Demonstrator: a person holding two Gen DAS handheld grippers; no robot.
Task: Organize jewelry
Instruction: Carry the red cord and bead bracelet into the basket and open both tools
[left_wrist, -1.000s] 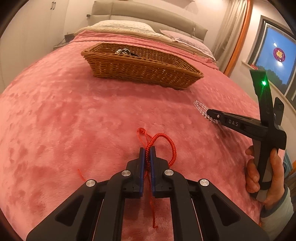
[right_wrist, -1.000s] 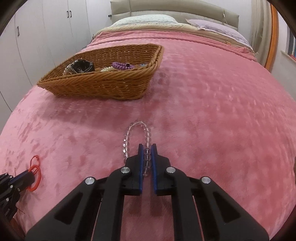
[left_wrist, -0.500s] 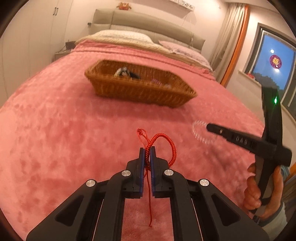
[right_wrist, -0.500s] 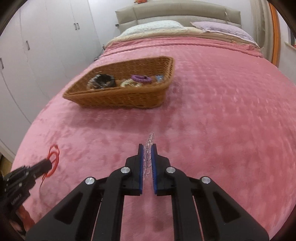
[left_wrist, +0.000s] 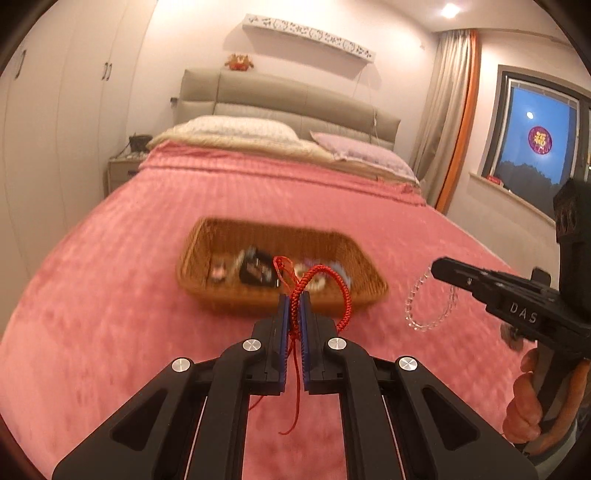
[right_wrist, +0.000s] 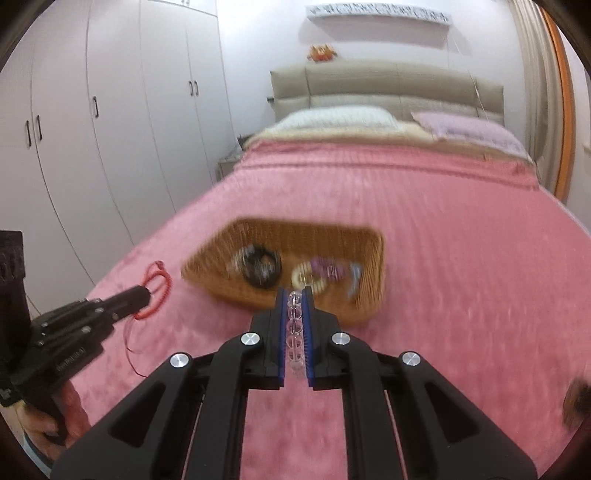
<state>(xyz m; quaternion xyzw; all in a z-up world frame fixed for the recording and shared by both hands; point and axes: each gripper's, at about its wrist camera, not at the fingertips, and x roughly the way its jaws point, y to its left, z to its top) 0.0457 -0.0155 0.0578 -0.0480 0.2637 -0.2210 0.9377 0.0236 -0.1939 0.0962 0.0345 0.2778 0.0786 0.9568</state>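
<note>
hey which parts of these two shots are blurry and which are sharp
Left wrist view: the basket and its contents smear with motion blur; the left gripper and red cord stay sharp. Right wrist view: the basket and blanket streak likewise; the right gripper and clear beads are crisp.

basket (left_wrist: 369, 286): on the bed (left_wrist: 129, 258), ahead of you
rings: in the basket
pillows (left_wrist: 236, 131): far behind the basket
</note>
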